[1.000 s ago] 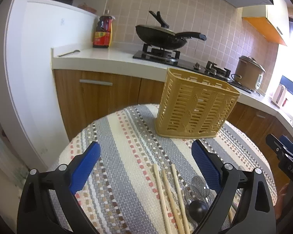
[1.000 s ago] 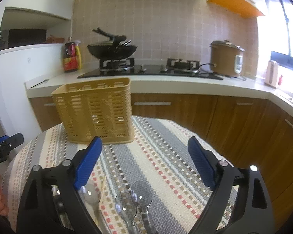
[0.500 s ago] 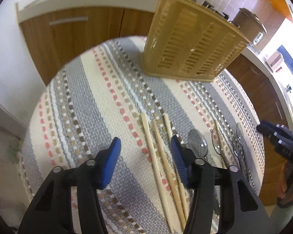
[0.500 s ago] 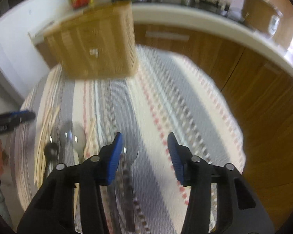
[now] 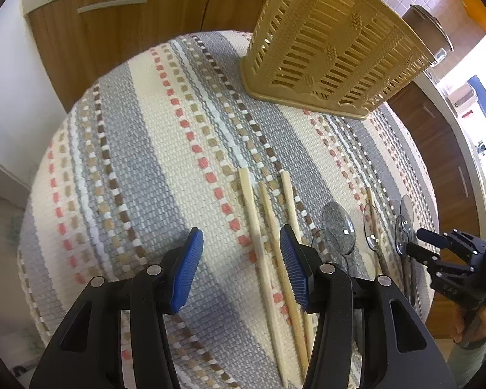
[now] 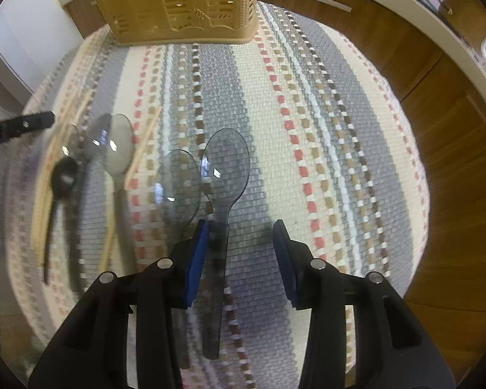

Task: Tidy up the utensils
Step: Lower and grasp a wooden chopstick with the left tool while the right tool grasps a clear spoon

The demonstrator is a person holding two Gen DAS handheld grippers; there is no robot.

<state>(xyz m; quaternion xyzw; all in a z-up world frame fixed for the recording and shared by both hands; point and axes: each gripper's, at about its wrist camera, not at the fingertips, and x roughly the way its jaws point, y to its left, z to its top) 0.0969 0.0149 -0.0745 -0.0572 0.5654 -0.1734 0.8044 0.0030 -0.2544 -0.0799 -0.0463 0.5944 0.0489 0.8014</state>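
Right gripper (image 6: 239,256): your jaws have just been closing and stand half apart, astride the handle of a clear spoon (image 6: 225,168); one pad is beside the handle, the other clear of it, so nothing is clamped. Left gripper (image 5: 241,269): jaws likewise just narrowed, released, hovering over the chopsticks (image 5: 262,243), two of which lie between the pads. Judged step: the pick-up, with both tools lowered on the cloth (image 5: 152,149). Your next move calls for centring each tool, pinching fully, then lifting. Beyond, more spoons (image 6: 113,149) lie alongside; farthest, the basket (image 5: 333,48) stands upright, presumably the destination.
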